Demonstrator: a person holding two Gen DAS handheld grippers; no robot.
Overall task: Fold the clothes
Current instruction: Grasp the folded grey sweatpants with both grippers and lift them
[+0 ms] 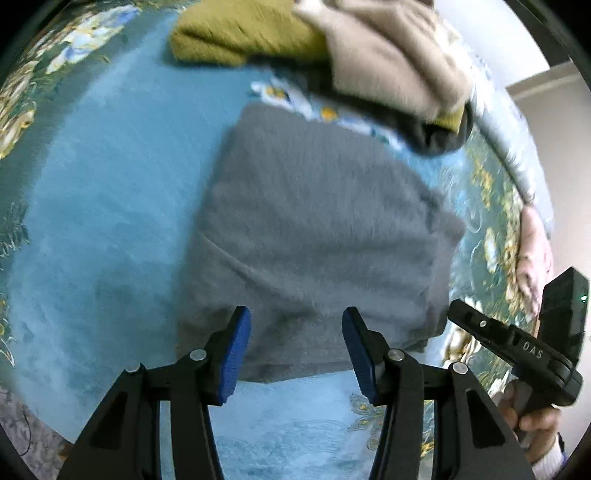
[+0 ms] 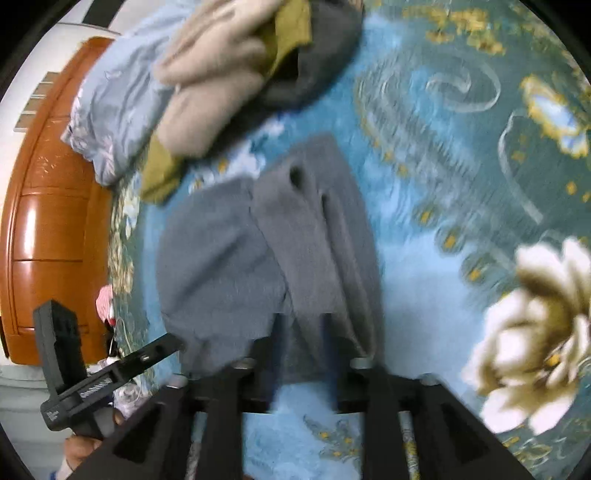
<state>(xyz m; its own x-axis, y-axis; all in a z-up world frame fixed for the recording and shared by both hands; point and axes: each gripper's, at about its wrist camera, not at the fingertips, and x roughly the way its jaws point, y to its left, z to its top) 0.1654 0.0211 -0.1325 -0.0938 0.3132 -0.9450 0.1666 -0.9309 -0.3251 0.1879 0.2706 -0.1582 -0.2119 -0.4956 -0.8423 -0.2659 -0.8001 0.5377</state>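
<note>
Both grippers hung over the grey garment (image 1: 314, 236) with their jaws apart and nothing pinched in them. Your left gripper (image 1: 295, 347) had its blue pads (image 1: 234, 354) wide, with the near edge of the cloth lying under the gap but not squeezed. Your right gripper (image 2: 301, 332) looked blurry, yet its fingers stood apart too, just above the same near edge.

That grey garment lay on the blue flowered blanket (image 1: 103, 206), already folded over itself, with one flap lying across the other. Behind it sat a messy pile: a beige piece (image 2: 207, 92), a mustard-yellow piece (image 1: 240, 33) and a dark grey one (image 2: 317, 59).

You seemed to be between folds, or done with this one; I could not tell which. If one more fold was wanted, you would need to nip the near edge with both grippers and carry it away from you. If not, you would need to reach for the pile.
</note>
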